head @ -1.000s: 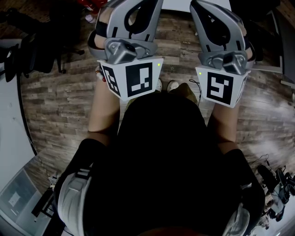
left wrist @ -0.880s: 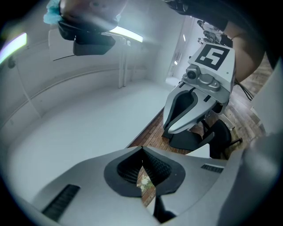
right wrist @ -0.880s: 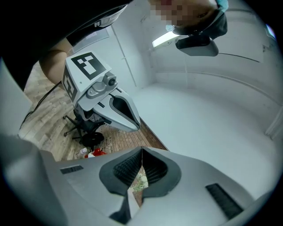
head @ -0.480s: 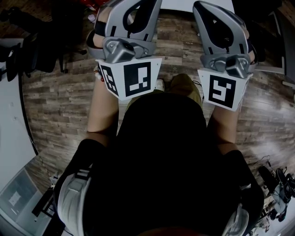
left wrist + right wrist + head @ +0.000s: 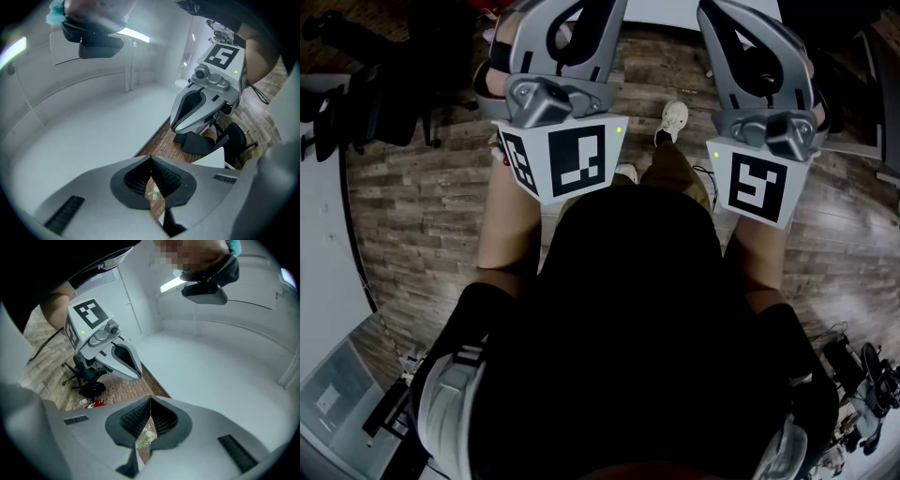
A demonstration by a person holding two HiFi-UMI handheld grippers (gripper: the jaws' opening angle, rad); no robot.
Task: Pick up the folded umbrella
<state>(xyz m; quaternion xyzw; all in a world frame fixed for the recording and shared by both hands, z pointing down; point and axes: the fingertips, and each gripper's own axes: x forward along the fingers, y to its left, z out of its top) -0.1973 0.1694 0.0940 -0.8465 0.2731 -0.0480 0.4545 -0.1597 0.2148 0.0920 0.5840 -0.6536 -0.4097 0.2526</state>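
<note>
- Two grippers of mine fill the upper half of the head view. The left gripper [image 5: 567,37] is at upper left and the right gripper [image 5: 759,47] at upper right. Both reach toward the top edge, where a strip of white table [image 5: 661,9] shows between them. Wooden floor [image 5: 412,206] spreads below, with a pale shoe [image 5: 672,120] between the grippers and a black office chair [image 5: 384,94] at upper left.
- Left gripper view: my fingers [image 5: 164,178] are pressed together, tips meeting at lower centre, with nothing between them. The white table sweeps across the left and centre. The right gripper hangs at upper right over the floor's edge.
- Right gripper view: my fingers here are closed tip to tip as well, and empty. The table fills the right side. The left gripper sits at upper left above the chair, with a red item [image 5: 96,403] on the floor below.
- None of the views shows the folded umbrella, so I cannot tell where it lies or which way its long axis points.
</note>
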